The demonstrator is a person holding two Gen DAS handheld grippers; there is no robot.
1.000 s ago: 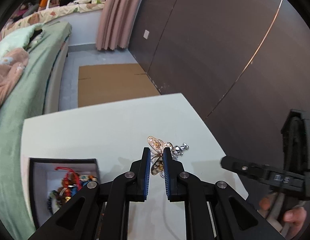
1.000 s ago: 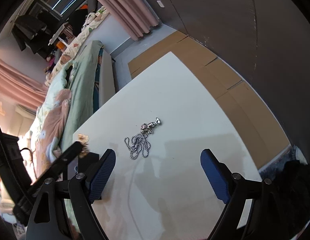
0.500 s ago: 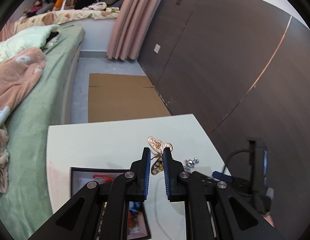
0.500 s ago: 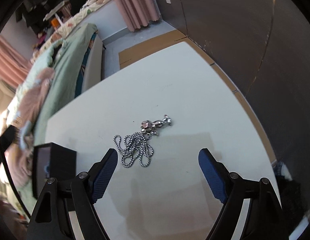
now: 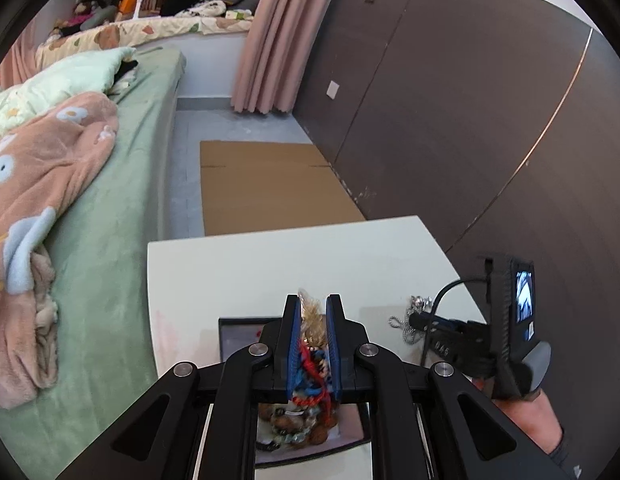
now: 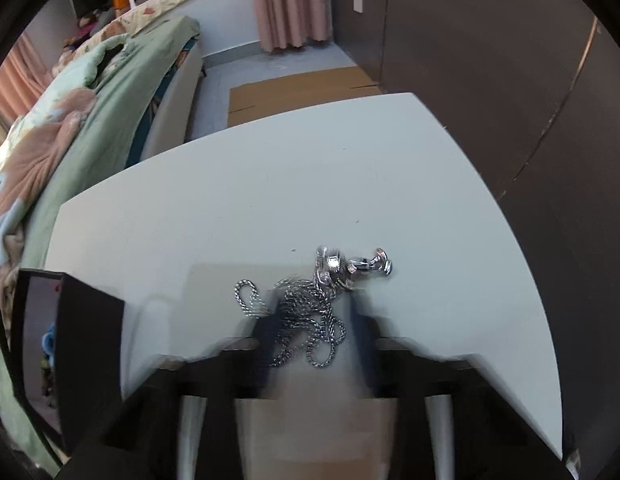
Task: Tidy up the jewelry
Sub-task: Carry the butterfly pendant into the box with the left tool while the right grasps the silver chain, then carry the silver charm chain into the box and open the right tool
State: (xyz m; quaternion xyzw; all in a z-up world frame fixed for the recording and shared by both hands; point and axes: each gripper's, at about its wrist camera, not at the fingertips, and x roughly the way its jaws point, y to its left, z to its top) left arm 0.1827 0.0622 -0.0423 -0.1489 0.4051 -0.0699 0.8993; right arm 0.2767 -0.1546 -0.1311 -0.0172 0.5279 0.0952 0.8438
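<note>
The right hand-held gripper point(image 6: 314, 320) is closing around the silver chain necklace point(image 6: 305, 312) lying limp and slippery on the white surface point(image 6: 269, 200), best pinched at its bunched loops, while the left hand-held gripper point(image 5: 313, 344) is holding the fragile gold butterfly brooch point(image 5: 310, 316) over the jewelry box point(image 5: 237, 336).

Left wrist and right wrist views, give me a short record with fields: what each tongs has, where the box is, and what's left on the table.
left tongs: shut on gold butterfly brooch, above the box
right tongs: jaws closing, blurred, with the silver chain between them
box: black, open, on the table's near left side, beads and red cord inside
table: white; silver chain with its pendant lies on it, outside the box
next step, likely: brooch goes into the box
</note>
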